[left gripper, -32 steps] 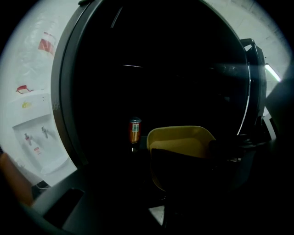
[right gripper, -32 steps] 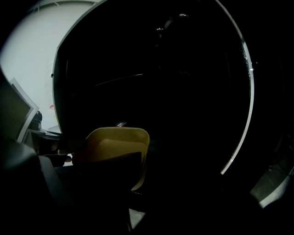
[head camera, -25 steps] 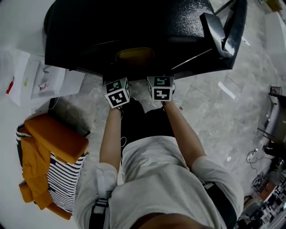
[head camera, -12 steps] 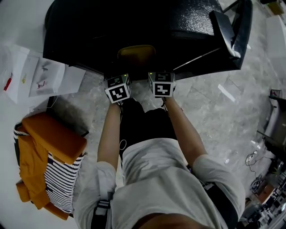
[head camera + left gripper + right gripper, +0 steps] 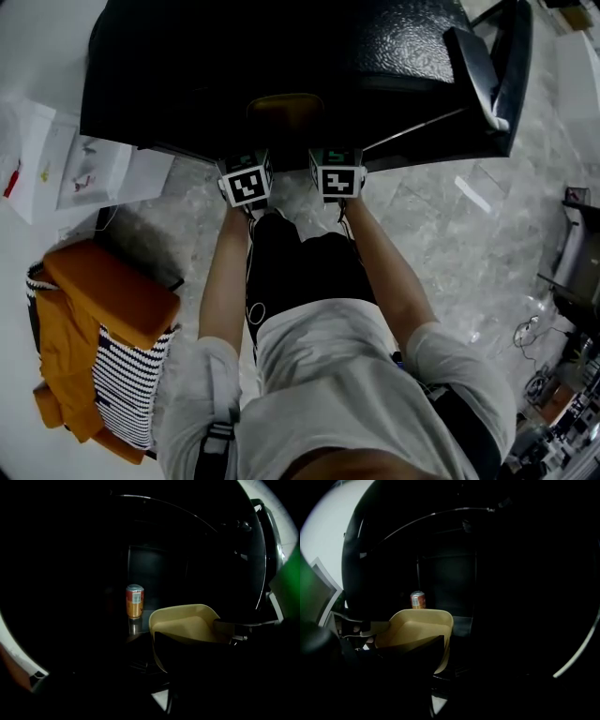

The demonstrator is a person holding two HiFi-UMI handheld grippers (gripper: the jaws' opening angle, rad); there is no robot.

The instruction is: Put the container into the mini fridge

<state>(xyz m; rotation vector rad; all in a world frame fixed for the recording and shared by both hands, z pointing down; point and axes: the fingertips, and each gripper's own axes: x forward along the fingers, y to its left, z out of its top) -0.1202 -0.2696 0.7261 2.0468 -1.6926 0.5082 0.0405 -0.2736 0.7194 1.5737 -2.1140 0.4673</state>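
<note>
Below the head camera, the left claw (image 5: 246, 180) and right claw (image 5: 337, 176) reach side by side into the open black mini fridge (image 5: 281, 56), with the tan container (image 5: 284, 111) between them at its mouth. Left gripper view: this claw is clamped on the container's near wall (a dark jaw lies across it), and a can (image 5: 134, 601) stands deeper inside. Right gripper view: the right claw, set narrow, pinches the opposite wall, with the can behind.
</note>
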